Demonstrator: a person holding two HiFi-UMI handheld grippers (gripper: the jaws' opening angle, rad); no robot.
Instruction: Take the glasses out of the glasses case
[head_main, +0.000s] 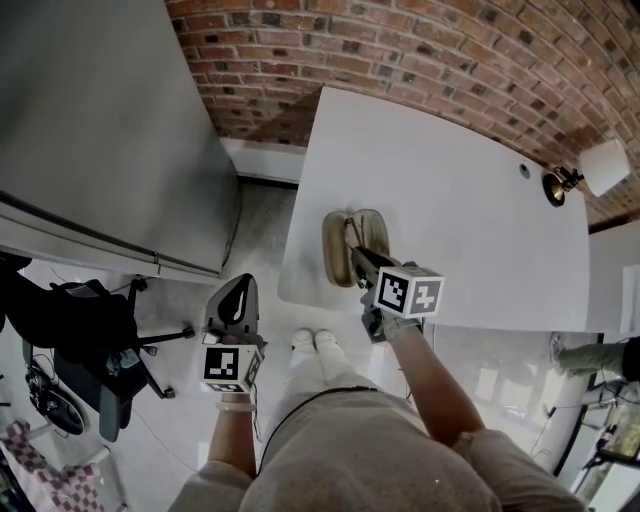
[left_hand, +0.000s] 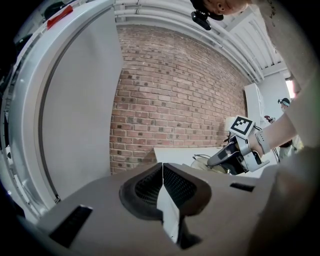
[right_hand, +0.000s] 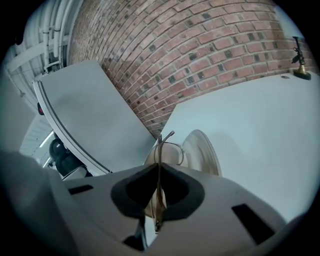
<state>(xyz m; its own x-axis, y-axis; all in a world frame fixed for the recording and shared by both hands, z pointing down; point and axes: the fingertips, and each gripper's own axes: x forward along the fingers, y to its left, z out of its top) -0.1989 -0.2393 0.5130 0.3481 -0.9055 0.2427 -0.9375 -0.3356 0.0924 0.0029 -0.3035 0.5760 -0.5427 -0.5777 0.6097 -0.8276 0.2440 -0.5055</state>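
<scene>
Glasses (right_hand: 158, 202) pinched by right gripper (right_hand: 159, 165) are partly hidden behind it.

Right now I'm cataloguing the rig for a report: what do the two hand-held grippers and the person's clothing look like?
The left gripper and right gripper match: grey bodies with rectangular slots, dark ribbed pads on two curved jaws, and a white cube with black square markers at the back of each. The person wears a light beige top that leaves the forearms bare.

I am in an office-like room. A brick wall (head_main: 400, 50) rises behind my white table (head_main: 450, 180), and a black swivel chair (head_main: 90, 320) stands on the pale floor (head_main: 180, 425).
</scene>
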